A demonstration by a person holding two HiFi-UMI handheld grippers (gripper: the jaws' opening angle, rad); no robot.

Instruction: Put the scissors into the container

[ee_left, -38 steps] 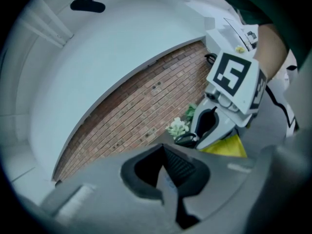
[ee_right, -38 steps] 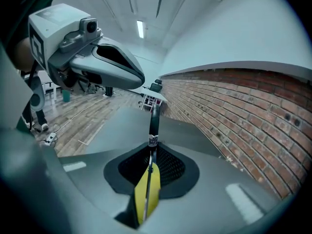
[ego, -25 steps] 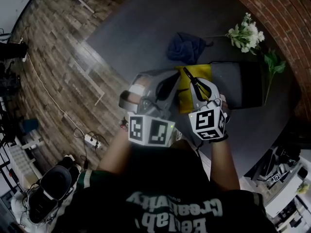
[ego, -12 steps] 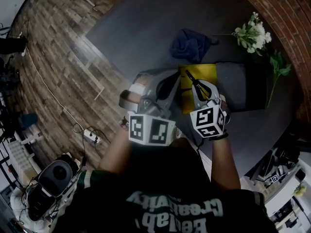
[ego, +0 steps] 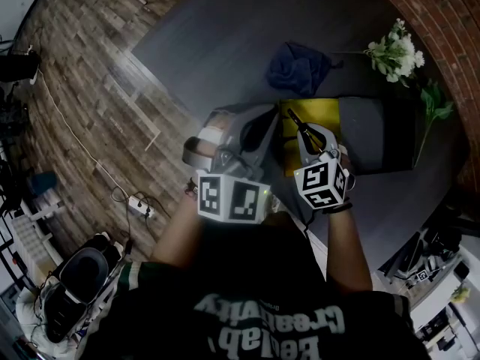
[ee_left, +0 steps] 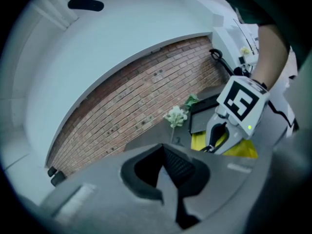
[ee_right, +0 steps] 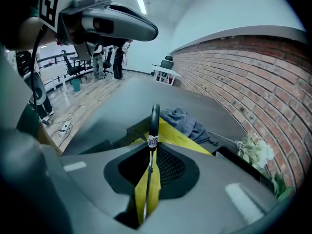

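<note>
My right gripper (ego: 306, 136) is shut on the scissors (ego: 295, 121), whose black handle sticks out ahead of the jaws. In the right gripper view the blades run between the pads (ee_right: 168, 167) and the handle (ee_right: 154, 117) points forward over the yellow container (ee_right: 181, 136). That flat yellow container (ego: 324, 112) lies on the dark table just beyond the scissors' tip. My left gripper (ego: 253, 130) hovers beside the right one, to its left, shut with nothing in it. In the left gripper view its jaws (ee_left: 168, 172) meet, and the right gripper (ee_left: 218, 141) hangs over the yellow container (ee_left: 243, 151).
A black tray (ego: 381, 135) adjoins the yellow container on the right. A crumpled blue cloth (ego: 300, 67) lies behind it, and white flowers (ego: 395, 49) rest near the brick wall. The table edge (ego: 161, 70) runs along the left above the wooden floor.
Both grippers have sunk a little toward the table, the right one tipping further down over the yellow container. The scissors stay held in it.
</note>
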